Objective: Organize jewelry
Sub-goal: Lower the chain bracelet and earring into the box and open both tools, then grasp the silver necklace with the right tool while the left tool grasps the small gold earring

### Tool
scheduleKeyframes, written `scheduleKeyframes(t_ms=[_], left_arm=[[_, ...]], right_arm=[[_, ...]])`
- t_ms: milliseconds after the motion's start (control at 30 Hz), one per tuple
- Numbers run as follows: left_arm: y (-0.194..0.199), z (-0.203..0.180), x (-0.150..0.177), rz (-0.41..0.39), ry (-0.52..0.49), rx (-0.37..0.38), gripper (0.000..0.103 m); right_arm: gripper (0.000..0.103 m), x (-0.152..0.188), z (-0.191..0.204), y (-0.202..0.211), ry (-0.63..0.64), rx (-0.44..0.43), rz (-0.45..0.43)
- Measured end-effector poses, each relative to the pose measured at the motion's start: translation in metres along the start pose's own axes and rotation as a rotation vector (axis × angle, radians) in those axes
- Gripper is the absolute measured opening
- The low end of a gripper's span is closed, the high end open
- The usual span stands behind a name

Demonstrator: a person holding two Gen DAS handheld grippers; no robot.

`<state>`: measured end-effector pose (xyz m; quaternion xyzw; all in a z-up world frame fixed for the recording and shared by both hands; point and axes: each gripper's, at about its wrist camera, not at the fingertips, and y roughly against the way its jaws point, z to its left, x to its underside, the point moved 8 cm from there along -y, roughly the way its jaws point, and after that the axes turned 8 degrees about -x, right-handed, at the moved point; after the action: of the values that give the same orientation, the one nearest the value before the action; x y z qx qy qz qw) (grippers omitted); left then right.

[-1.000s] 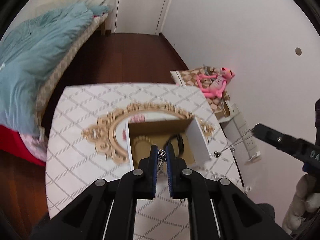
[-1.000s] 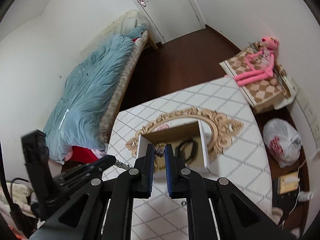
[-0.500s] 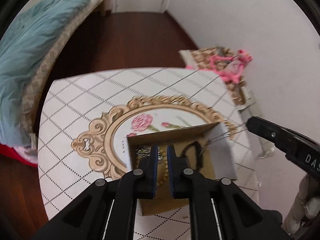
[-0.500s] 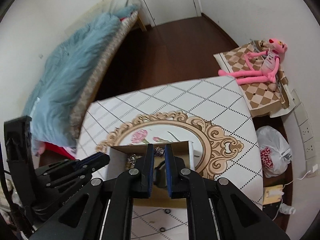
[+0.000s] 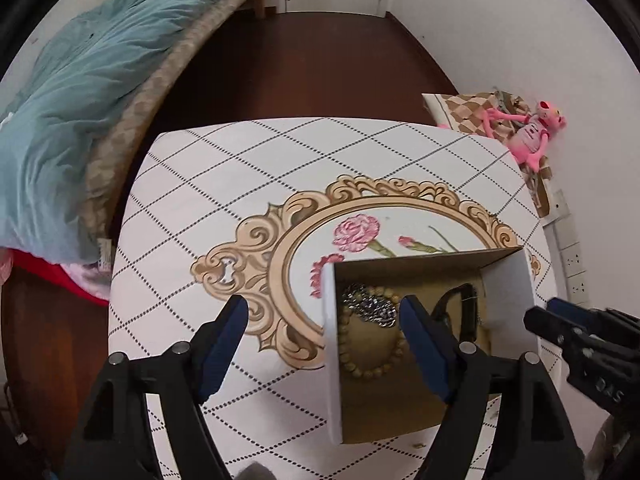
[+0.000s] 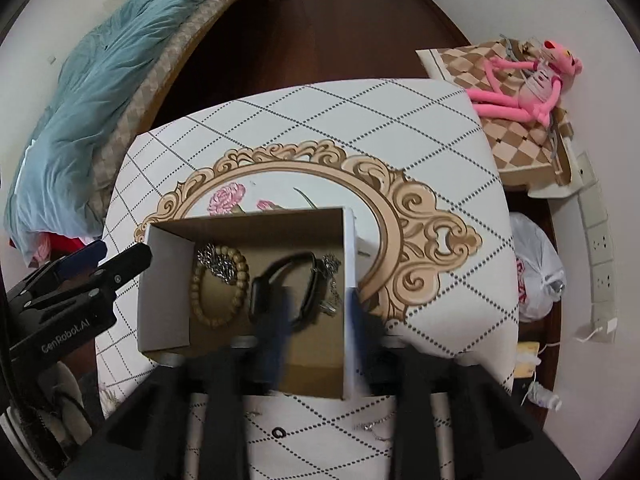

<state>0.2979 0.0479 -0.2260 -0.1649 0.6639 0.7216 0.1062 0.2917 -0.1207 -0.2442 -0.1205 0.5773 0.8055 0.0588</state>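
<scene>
Left wrist view: the left gripper (image 5: 324, 320), pinched on a silver chain (image 5: 370, 308) half a second ago, now gapes wide and empty; the chain lies on the bead bracelet (image 5: 372, 344) in the box (image 5: 508, 280). Right wrist view: the right gripper (image 6: 316, 316) — blurred, also parted, holds nothing; its necklace (image 6: 330, 280) sits by the box's right wall — both pieces delivered.

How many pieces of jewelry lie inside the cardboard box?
4 visible: wooden bead bracelet at left, silver chain draped over it, black band in the middle, thin silver necklace at the right wall. Blurred right tongs may hide more.
</scene>
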Motion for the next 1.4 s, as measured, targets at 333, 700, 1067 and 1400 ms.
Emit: scheduleKeyframes(t_ms=[333,700,1067,1400], left_arm=[[0.01,0.01,0.024,-0.044,0.006,-0.088,0.103],[0.022,0.013,0.045,-0.058,0.0,-0.119,0.103],[0.078,0.02,0.053,-0.149,0.02,-0.127,0.103],[0.128,0.019,0.073,-0.208,0.011,-0.123,0.103]], right_arm=[[0.094,0.017,-0.001,0.013,0.044,0.125,-0.037],[0.098,0.041,0.004,0.002,0.075,0.191,-0.046],[0.098,0.051,0.024,0.05,0.102,0.196,-0.143],[0.098,0.071,0.041,0.104,0.11,0.206,-0.25]])
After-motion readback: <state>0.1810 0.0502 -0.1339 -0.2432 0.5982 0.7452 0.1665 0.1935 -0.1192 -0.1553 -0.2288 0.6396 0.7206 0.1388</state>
